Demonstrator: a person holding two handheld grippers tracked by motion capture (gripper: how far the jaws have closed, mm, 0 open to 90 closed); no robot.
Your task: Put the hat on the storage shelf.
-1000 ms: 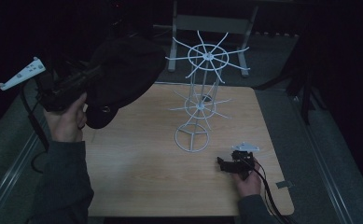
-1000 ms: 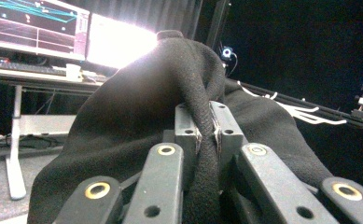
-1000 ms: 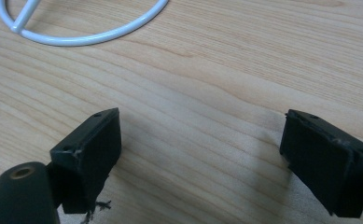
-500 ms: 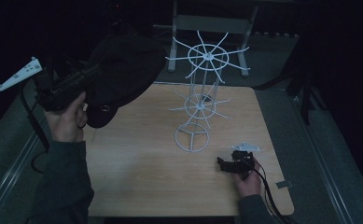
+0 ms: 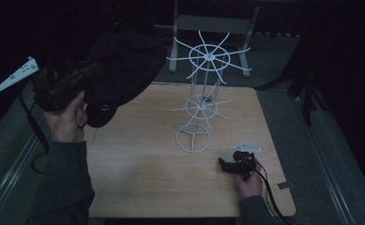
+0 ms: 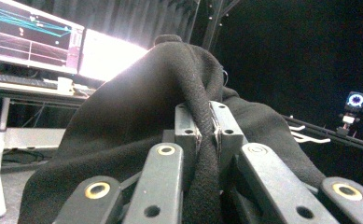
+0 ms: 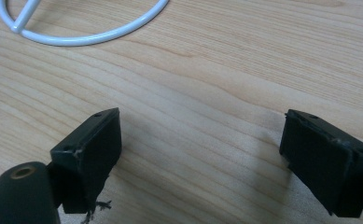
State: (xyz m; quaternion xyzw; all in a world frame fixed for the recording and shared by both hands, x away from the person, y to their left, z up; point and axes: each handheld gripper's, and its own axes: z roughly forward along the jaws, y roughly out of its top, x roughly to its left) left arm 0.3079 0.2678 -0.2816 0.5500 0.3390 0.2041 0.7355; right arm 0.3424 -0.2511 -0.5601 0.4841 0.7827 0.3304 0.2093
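The left claw [image 6: 206, 133] is clenched on a fold of a black knit cap [image 5: 124, 70], pinching the thick fabric between its pads so the rest drapes down and forward from the jaws, raised well above the desk [image 5: 138, 183]. Ahead of that claw and lower stands a white wire rack [image 5: 203, 93] with spoked tiers, likely where the cap is meant to hang. The right claw [image 7: 200, 158] rests released, jaws wide apart and low over the bare wood, the rack's ring base [image 7: 76, 32] just beyond it, probably waiting to steady the rack.
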